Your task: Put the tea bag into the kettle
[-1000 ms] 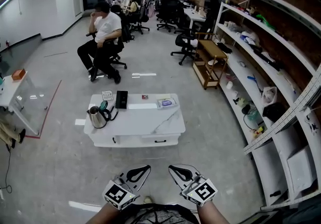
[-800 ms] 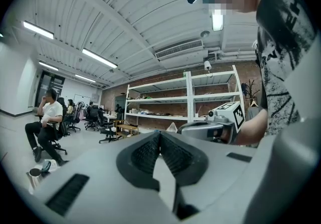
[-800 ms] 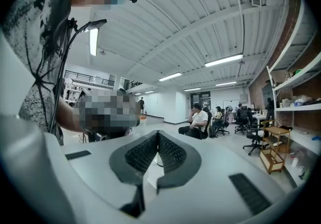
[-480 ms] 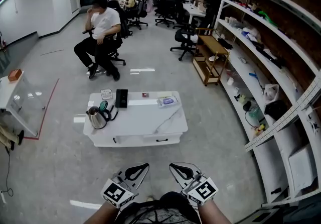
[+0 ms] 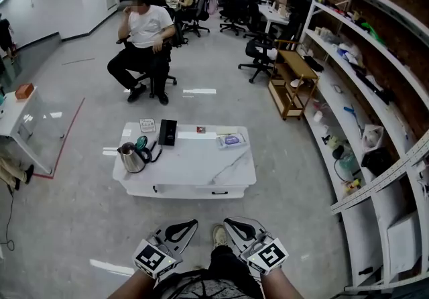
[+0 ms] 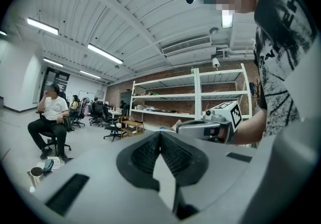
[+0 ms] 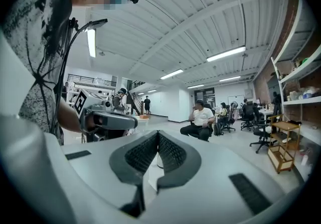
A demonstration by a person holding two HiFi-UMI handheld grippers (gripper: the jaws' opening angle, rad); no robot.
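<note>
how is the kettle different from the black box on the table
The kettle is shiny metal and rounded; the black box is dark and rectangular. The kettle stands upright, while the black box lies flat. The kettle sits near the left edge, and the black box is farther back, toward the middle. Both rest on the left half of the white table.

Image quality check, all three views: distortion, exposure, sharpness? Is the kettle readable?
Head view: strong fisheye that bows the shelving; even light; kettle small but sharp. Left gripper view: round black vignette, ceiling light blown out. Right gripper view: same vignette, light strip overexposed, background sharp.
</note>
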